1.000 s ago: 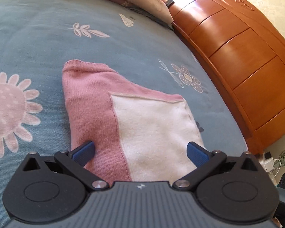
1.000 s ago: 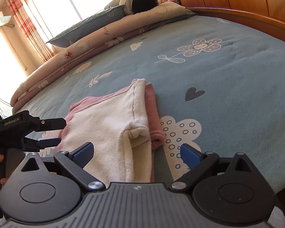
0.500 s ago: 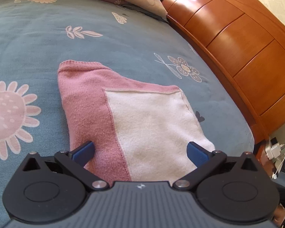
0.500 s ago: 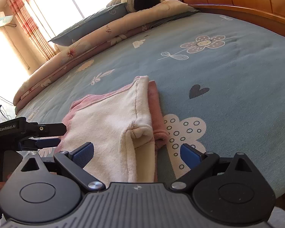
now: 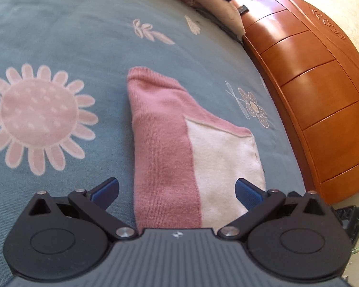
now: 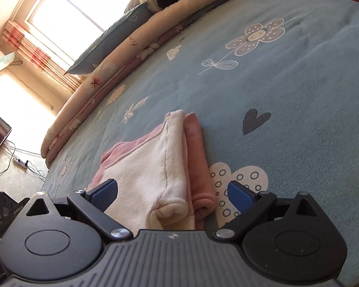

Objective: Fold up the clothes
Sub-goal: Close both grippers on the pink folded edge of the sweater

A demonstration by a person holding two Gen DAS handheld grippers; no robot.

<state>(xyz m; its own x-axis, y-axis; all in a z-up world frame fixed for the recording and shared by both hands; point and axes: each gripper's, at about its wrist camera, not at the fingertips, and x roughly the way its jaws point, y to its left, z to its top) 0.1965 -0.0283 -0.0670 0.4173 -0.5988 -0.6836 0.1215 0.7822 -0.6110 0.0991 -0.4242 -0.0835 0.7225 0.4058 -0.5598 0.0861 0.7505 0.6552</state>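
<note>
My left claw has swung rightward; the folded sweater runs lengthwise straight ahead, near edge between both released claws, right claw equally close.

A folded pink and cream garment lies flat on the blue flowered bedspread. The left gripper hovers over its near end, blue-padded fingers spread wide and empty. An orange wooden headboard curves along the right.
</note>
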